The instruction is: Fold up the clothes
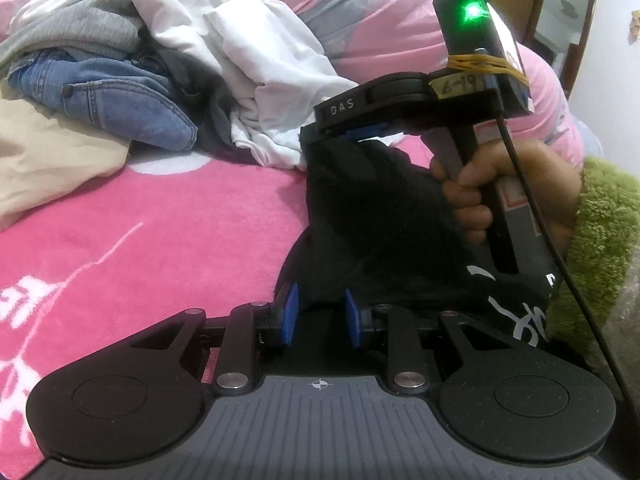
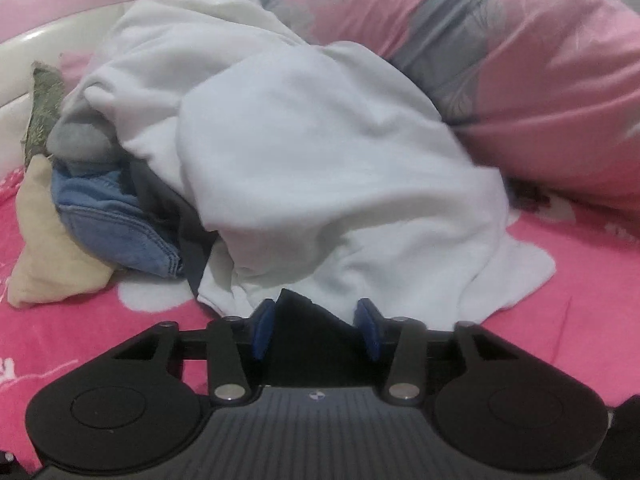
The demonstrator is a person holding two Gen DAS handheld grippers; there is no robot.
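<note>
Left wrist: left gripper (image 1: 320, 314) jaws clamped on soft black printed garment (image 1: 384, 220), mid-fold. Right wrist: right gripper (image 2: 316, 330) jaws slack, black cloth peak (image 2: 298, 320) loose between them. Probably needs regripping next.

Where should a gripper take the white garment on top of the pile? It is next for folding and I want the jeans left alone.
Take the white garment by its loose hem lying flat on the pink blanket, probably from the near right. That edge spreads clear of the jeans, which sit tucked under its left side.
</note>
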